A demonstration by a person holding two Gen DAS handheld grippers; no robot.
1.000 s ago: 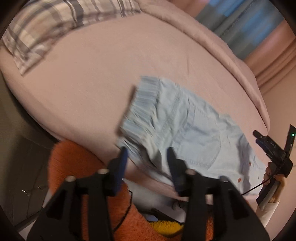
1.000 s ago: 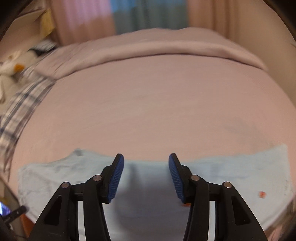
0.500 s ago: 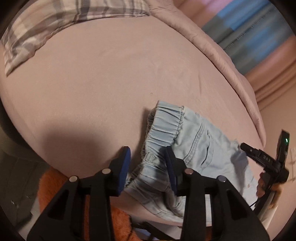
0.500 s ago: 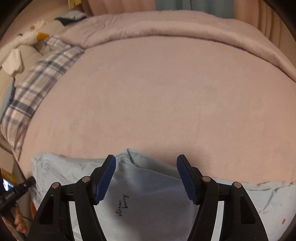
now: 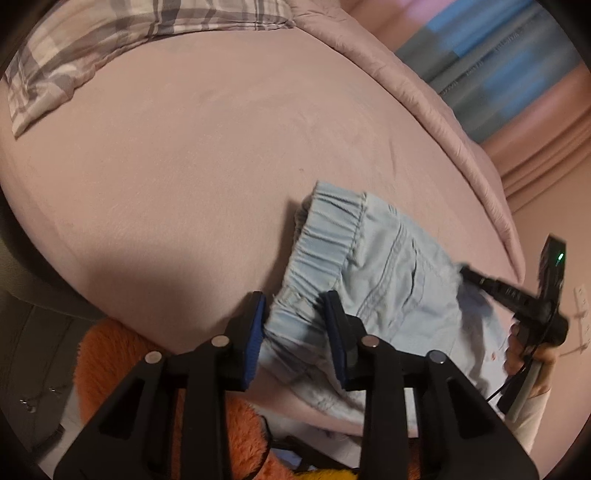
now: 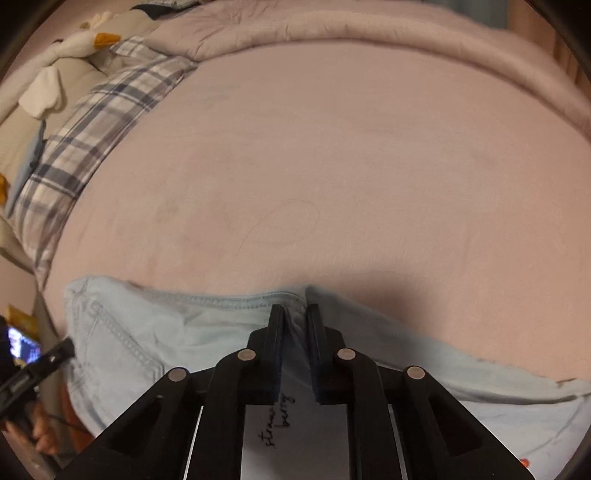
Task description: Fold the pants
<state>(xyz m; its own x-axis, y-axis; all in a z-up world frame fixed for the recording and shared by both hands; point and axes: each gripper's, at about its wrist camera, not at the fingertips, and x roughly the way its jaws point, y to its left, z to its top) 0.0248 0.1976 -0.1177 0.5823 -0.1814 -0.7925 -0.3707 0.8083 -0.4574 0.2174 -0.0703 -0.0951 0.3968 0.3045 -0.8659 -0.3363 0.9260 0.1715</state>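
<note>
Light blue denim pants (image 5: 399,273) lie along the near edge of the pink bed (image 5: 184,166). My left gripper (image 5: 295,310) has the gathered elastic waistband bunched between its blue pads, and the jaws are still closing on it. In the right wrist view the pants (image 6: 166,325) stretch across the bottom. There my right gripper (image 6: 295,314) is closing and pinches a raised ridge of denim at the far edge, by the stitched seam. The right gripper (image 5: 517,295) also shows at the far right of the left wrist view, held by a hand. The left gripper (image 6: 37,365) shows at the left edge.
A plaid pillow (image 5: 110,44) lies at the head of the bed, also seen as the plaid pillow (image 6: 92,140). A folded pink quilt (image 6: 369,26) runs along the far side. An orange fluffy thing (image 5: 107,354) sits below the bed edge. White plush toys (image 6: 74,40) lie beyond the pillow.
Both grippers came down onto the pants. The left jaws narrowed around the waistband. The right jaws went from wide apart to pinched on the denim's far edge.
</note>
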